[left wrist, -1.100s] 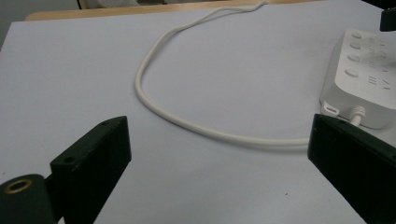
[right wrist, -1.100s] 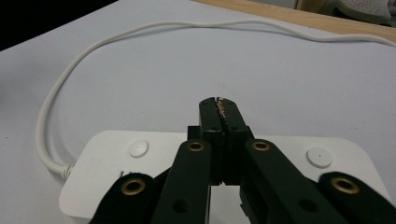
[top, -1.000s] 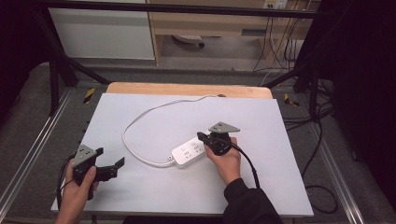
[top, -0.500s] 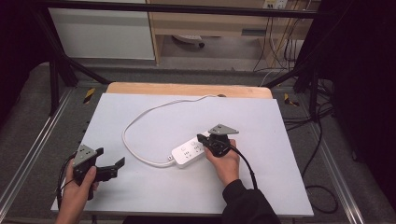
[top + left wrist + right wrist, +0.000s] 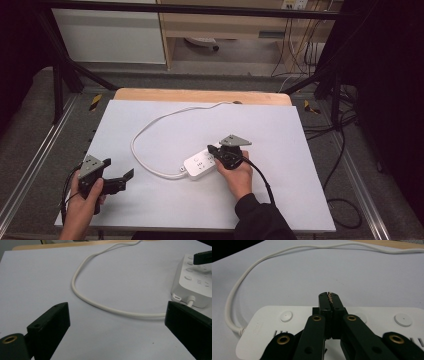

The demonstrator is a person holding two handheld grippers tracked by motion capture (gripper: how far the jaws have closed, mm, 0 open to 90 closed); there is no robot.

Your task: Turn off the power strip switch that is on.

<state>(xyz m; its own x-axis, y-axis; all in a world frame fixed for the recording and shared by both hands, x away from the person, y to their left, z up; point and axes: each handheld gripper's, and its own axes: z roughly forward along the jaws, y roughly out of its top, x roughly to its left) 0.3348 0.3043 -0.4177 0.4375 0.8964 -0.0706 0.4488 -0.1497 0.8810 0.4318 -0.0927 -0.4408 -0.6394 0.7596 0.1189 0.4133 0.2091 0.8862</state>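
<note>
While the left gripper (image 5: 120, 179) rests near the front left corner of the table (image 5: 300, 150), its jaws spread wide with nothing between them, the right gripper (image 5: 214, 149) sits above the power strip (image 5: 200, 164), jaws pressed together on nothing. That white strip lies near the middle, long axis slanting from front-left to back-right. Its cord (image 5: 150, 127) leaves the near-left end, loops left and runs to the far edge.

Even overhead light falls on the table (image 5: 150, 125), whose pale sheet is bright while the floor beyond its edges lies dim. Shadows are faint and soft. In the gripper views the near jaws blur; the strip (image 5: 362, 317) is mildly overexposed.
</note>
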